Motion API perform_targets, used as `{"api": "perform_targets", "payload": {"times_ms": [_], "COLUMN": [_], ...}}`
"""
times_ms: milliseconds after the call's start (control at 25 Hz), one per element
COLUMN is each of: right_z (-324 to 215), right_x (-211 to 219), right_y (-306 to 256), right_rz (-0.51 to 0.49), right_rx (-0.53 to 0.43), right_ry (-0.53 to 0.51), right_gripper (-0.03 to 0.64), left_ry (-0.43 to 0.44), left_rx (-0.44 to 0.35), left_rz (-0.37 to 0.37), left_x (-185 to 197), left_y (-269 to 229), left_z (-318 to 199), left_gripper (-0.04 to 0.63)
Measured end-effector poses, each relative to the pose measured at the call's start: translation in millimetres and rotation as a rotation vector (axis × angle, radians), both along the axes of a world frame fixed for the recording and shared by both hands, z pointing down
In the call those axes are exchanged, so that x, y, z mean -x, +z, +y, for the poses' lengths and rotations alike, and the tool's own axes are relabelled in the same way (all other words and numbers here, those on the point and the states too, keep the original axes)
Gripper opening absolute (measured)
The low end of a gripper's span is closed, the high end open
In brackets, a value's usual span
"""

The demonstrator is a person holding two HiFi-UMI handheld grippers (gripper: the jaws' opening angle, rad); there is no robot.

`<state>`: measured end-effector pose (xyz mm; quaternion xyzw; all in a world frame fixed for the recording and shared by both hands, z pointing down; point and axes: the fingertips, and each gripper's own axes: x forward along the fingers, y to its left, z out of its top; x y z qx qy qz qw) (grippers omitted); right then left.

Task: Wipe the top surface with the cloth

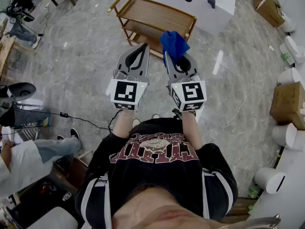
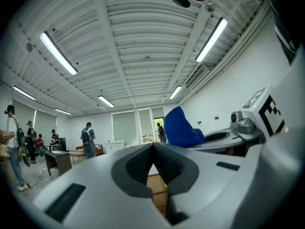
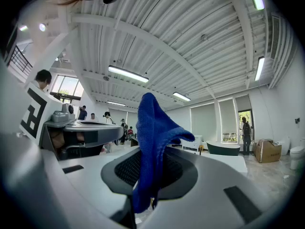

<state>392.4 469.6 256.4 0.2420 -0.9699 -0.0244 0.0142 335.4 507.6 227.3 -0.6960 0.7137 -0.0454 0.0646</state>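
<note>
A blue cloth [image 1: 173, 45] [image 3: 151, 147] is pinched in my right gripper [image 1: 167, 54] [image 3: 151, 162], whose jaws are shut on it; it sticks up past the tips. The same cloth [image 2: 180, 129] shows to the right in the left gripper view. My left gripper [image 1: 145, 46] [image 2: 153, 147] is shut with nothing between its jaws. Both grippers are held side by side, raised and pointing forward. Ahead and below stands a wooden cart [image 1: 153, 15] with a flat top shelf; a slice of the wooden cart [image 2: 157, 192] shows between the left jaws.
A white tub-like unit [image 1: 204, 0] stands behind the cart. Cardboard boxes [image 1: 289, 103] and white cylinders [image 1: 269, 179] line the right side. A black cable [image 1: 81, 119] crosses the grey floor at left, near a person's legs [image 1: 52, 149]. Several people [image 2: 87, 140] stand far off.
</note>
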Motion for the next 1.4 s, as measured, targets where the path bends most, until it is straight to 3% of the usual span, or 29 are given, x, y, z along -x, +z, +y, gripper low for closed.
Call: {"api": "perform_targets", "payload": {"times_ms": [360,600,920,1400], "right_z": [-7.7,-6.8,-16.1,-81.5], "right_x": [-15.9,-4.9,43.2,159.2], "right_y": [11.6,23.3,29.3,13.0], "right_rz": [-0.012,0.000,0.003,0.008], "right_rx": [0.026,0.052,0.051,0.030], "right_ry": [-0.034,-0.074,-0.085,-0.003], "right_gripper": [0.078,0.078,0.078,0.078], "left_ry": [-0.036,-0.056,-0.055,0.053], "left_rx": [0.013,0.032,0.017,0.017], "left_rz": [0.023,0.040,0.040,0.037], "left_x": [-12.5,-2.1,49.1,162.9], "left_y": [14.0,23.6,30.2,20.2], "left_z": [-3.6,-1.1,-14.5,-92.7], "left_gripper": [0.048,0.048,0.048,0.048]}}
